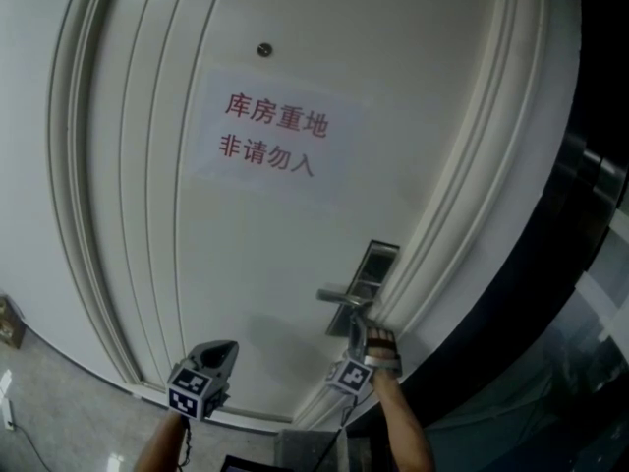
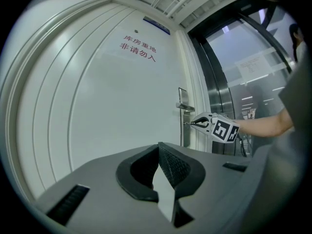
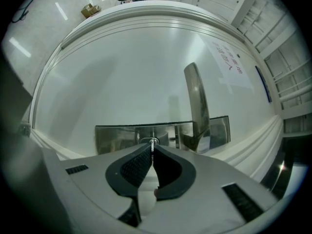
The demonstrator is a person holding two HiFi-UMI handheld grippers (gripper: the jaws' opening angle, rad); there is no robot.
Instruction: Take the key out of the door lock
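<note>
On the white door [image 1: 246, 244] sits a steel lock plate [image 3: 114, 138] with a lever handle [image 3: 197, 104]. A thin key [image 3: 152, 143] stands in the keyhole below the handle. My right gripper [image 3: 152, 149] is shut on the key, its tips almost at the plate. The head view shows my right gripper [image 1: 356, 334] at the lower end of the lock plate [image 1: 377, 262]. My left gripper [image 1: 224, 350] hangs lower left, apart from the door, and in its own view my left gripper [image 2: 159, 149] is shut and holds nothing. That view also shows the right gripper [image 2: 194, 123] at the lock.
A paper sign [image 1: 273, 134] with red characters is stuck to the door, below a peephole [image 1: 263, 49]. The moulded door frame [image 1: 462, 214] runs just right of the lock. Beyond it are a dark metal post and glass panels [image 2: 253, 77]. A small box [image 1: 9, 323] lies on the floor at the left.
</note>
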